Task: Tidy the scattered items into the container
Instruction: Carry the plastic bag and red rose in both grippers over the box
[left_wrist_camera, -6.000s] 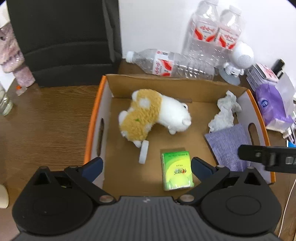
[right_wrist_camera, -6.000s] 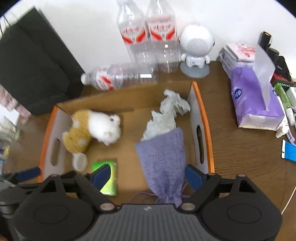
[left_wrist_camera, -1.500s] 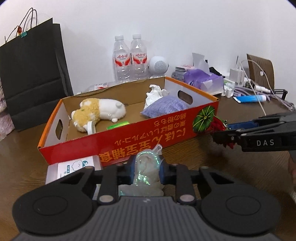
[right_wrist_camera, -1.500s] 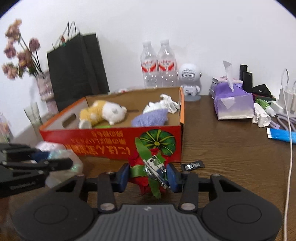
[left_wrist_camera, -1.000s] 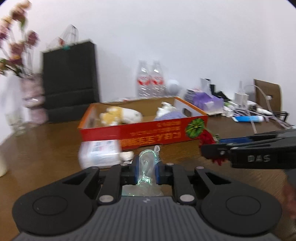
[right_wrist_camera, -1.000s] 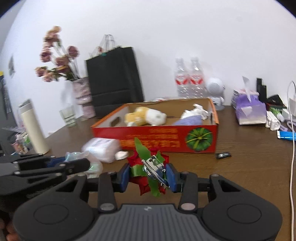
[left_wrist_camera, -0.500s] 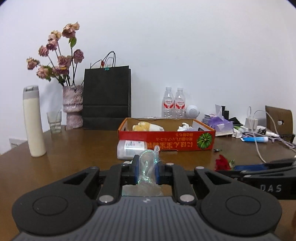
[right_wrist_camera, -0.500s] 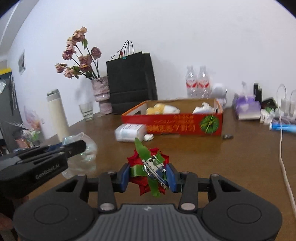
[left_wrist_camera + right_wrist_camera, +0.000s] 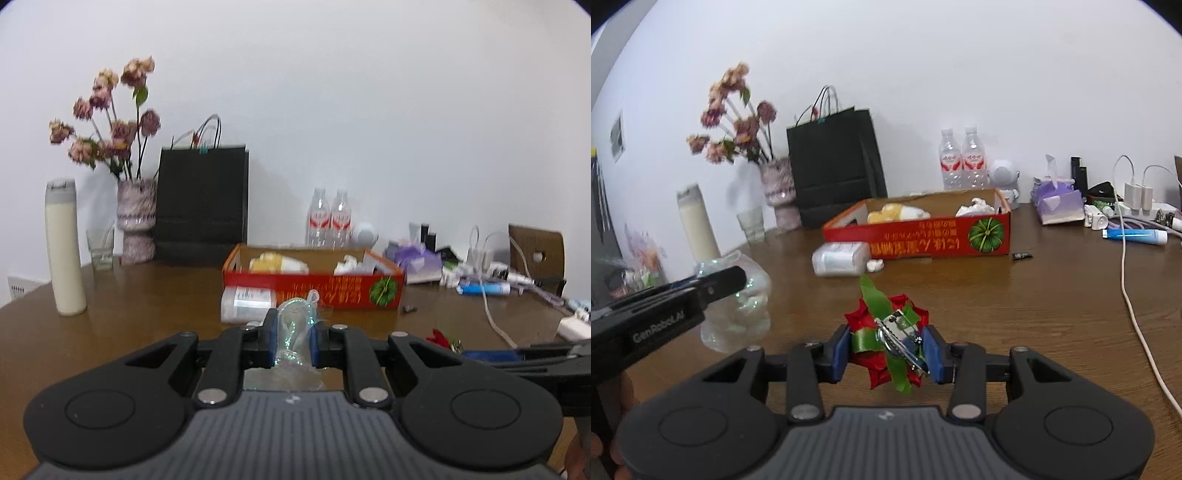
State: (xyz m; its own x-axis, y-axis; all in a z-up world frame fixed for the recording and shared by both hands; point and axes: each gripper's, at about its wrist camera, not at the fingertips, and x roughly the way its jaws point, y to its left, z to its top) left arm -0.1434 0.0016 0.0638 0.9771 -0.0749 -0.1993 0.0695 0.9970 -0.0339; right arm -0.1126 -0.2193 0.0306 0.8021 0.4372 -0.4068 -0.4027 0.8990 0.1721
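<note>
A brown wooden table point(image 9: 1034, 306) is seen spreading across both views. Toward its back, a red cardboard box point(image 9: 332, 291) point(image 9: 934, 236) is set with its open top up; a yellow and white plush point(image 9: 275, 264) point(image 9: 897, 214) is lain in its left part and crumpled white paper point(image 9: 349, 264) point(image 9: 975, 206) in its right part. Behind the box, to the left, a black paper bag point(image 9: 201, 206) point(image 9: 834, 166) is stood against the wall, with a vase of dried flowers point(image 9: 135, 218) point(image 9: 775, 184) and a tall cream bottle point(image 9: 64, 247) point(image 9: 696, 221) further left. Two water bottles point(image 9: 330, 221) point(image 9: 960, 158) are placed upright behind the box.

A white wrapped pack point(image 9: 247, 304) point(image 9: 842, 258) is lain on the table touching the box's front left corner, outside it.

The left gripper point(image 9: 293, 341) is held well short of the box, its jaws clamped on a clear plastic bag point(image 9: 295, 325) point(image 9: 738, 306), which is seen bulging below the fingers in the right wrist view. The right gripper point(image 9: 888, 350) is likewise held away from the box, above the table, its blue pads point(image 9: 840, 350) closed on a red and green ribbon bow point(image 9: 886, 332) point(image 9: 441, 338) with a metal clip on its upper face.

A small black item point(image 9: 1021, 255) point(image 9: 408, 307) is lain on the table just beside the box's front right corner.
</note>
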